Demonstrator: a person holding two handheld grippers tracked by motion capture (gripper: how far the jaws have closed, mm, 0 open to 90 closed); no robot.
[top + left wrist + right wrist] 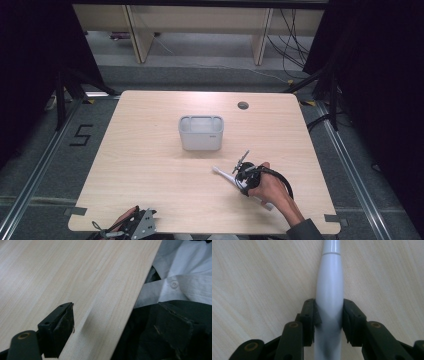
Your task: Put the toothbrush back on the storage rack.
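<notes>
Jaws of the left gripper [131, 227] stand open at the table's [150, 170] near edge. Farther on, the right gripper [245, 176] clamps a white electric toothbrush [329, 290] lying on the wood. Beyond stands a grey caddy [201, 133]; contents unclear. "5" [81, 135] marks the floor.

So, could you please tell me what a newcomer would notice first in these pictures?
Probably the white electric toothbrush lying on the wooden table, near its front right, with the right gripper closed on its handle. Next, the grey storage caddy standing at the table's middle.
</notes>
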